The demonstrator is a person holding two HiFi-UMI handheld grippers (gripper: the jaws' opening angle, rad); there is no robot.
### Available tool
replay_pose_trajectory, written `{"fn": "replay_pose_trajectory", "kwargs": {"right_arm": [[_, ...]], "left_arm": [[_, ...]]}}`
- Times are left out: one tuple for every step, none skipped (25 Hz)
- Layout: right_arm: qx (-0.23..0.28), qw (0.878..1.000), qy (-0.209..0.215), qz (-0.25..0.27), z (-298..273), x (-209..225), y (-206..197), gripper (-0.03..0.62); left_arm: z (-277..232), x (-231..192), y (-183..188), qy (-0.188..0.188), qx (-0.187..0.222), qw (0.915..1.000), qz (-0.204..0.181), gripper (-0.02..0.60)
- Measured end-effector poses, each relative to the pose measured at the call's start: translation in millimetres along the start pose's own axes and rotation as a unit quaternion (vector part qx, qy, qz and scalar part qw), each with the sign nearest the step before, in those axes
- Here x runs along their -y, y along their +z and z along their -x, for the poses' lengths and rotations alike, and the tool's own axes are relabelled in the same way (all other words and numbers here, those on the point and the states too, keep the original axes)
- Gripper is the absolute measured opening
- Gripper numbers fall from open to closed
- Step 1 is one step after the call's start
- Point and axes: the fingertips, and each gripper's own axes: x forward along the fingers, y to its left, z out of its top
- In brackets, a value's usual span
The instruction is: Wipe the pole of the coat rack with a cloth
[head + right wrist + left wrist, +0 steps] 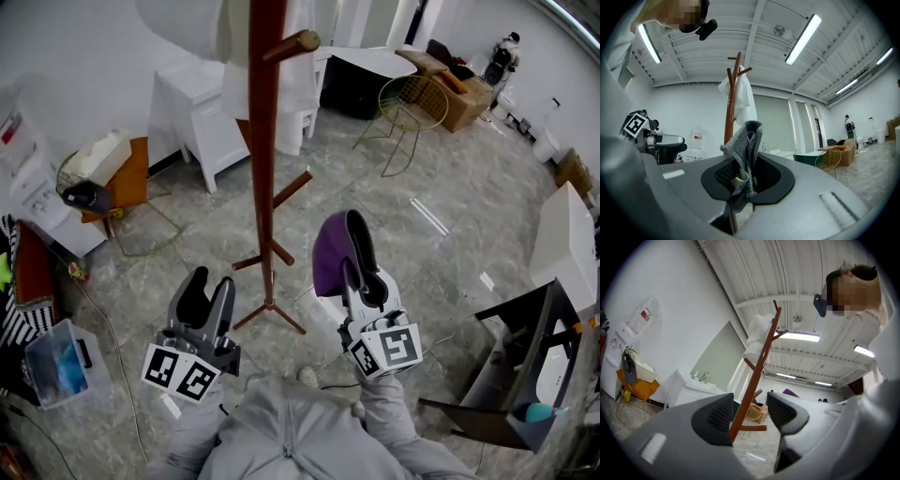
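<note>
A reddish-brown wooden coat rack stands on the stone floor, its pole point(263, 159) rising past the head view's top edge. A white garment point(202, 28) hangs on its upper pegs. My right gripper point(349, 255) is shut on a purple and grey cloth point(328, 255), held just right of the pole's lower part and apart from it. In the right gripper view the cloth point(746, 154) sticks up from the closed jaws, with the pole point(731, 112) behind. My left gripper point(206, 295) is open and empty, left of the rack's feet point(272, 314). The pole point(754, 385) shows between its open fingers.
A white cabinet point(202, 117) stands behind the rack. A wire stool point(410, 108) and boxes sit at the back right. At the left are a wire basket point(89, 183) and a clear bin point(61, 361). A dark rack point(525, 375) stands at the right.
</note>
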Motion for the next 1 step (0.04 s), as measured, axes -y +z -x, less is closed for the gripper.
{"fn": "replay_pose_trajectory", "kwargs": {"right_arm": [[0.000,1.000,0.000,-0.001,0.1,-0.2,0.1,0.052]], "left_arm": [[0.0,0.3,0.2,-0.001,0.000,1.0000,0.000,0.242]]}}
